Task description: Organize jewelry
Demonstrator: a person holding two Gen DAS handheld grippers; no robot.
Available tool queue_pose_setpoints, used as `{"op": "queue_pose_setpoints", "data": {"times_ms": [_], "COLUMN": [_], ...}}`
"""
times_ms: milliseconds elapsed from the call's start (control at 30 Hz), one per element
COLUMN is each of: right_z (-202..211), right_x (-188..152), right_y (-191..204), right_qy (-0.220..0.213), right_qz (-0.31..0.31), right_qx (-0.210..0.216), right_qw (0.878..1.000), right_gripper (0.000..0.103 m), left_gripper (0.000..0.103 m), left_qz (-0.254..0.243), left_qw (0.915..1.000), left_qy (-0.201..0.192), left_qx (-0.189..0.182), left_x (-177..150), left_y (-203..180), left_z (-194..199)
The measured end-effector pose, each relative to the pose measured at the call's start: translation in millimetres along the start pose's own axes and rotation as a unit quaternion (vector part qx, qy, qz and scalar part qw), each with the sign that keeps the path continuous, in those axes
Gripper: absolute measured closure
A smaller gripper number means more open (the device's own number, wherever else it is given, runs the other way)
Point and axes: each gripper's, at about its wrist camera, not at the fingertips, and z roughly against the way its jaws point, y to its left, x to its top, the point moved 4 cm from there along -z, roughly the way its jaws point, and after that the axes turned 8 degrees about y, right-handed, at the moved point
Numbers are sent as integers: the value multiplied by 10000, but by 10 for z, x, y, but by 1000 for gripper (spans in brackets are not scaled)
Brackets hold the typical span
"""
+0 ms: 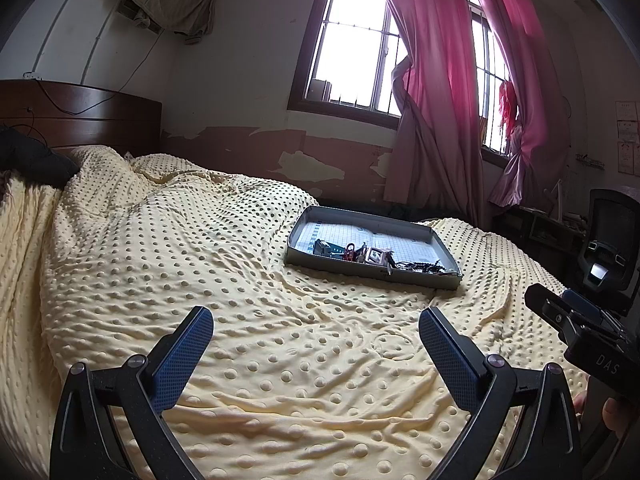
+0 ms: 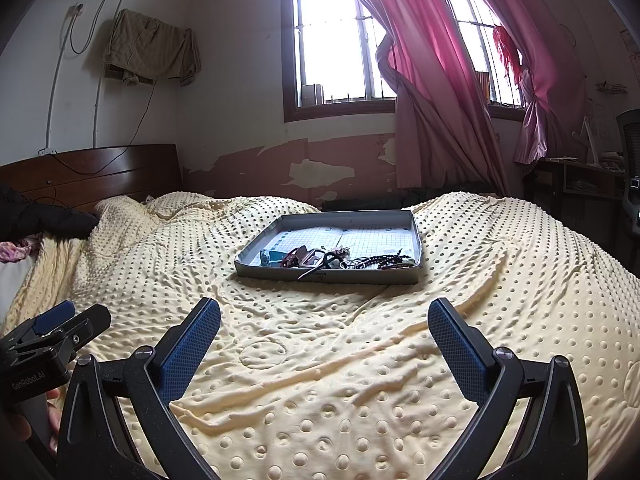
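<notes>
Two grippers spread wide, empty: left gripper (image 1: 316, 320) | right gripper (image 2: 324, 312) | jewelry pile (image 2: 332, 260) inside grey tray (image 2: 416, 236) | yellow dotted blanket (image 2: 320, 380)

Jewelry (image 2: 332, 260) heaped in grey tray (image 2: 416, 236)

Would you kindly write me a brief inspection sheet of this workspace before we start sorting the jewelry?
Surface: yellow dotted blanket on a bed, wrinkled.
Job's things: grey tray with a grid-paper liner; jewelry pile heaped along its near edge, one piece hanging over the edge.
Clutter: dark garment by the headboard.
Grippers: left gripper and right gripper both open, empty, short of the tray.
Cables: black cable running down the wall to the headboard.
Surroundings: barred window, pink curtains, peeling wall.
</notes>
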Motion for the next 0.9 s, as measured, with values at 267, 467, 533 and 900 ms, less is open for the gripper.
{"op": "queue_pose_setpoints", "data": {"times_ms": [267, 467, 533, 900], "right_z": [-1, 0, 0, 10], "right_x": [4, 6, 7, -1], "right_y": [-1, -1, -3, 0], "right_qy": [3, 4, 5, 14], "right_qz": [3, 1, -2, -4], "right_qx": [-2, -3, -1, -7], "right_qw": [10000, 10000, 10000, 10000], "right_gripper": [1, 1, 1, 1], "left_gripper": [0, 0, 0, 0], "left_qz": [0, -6, -4, 62], "left_qw": [10000, 10000, 10000, 9995], "left_qy": [2, 6, 16, 280], "left_qx": [-4, -3, -2, 121], "left_x": [1, 2, 1, -29], "left_y": [0, 1, -2, 38], "left_z": [-3, -5, -8, -45]}}
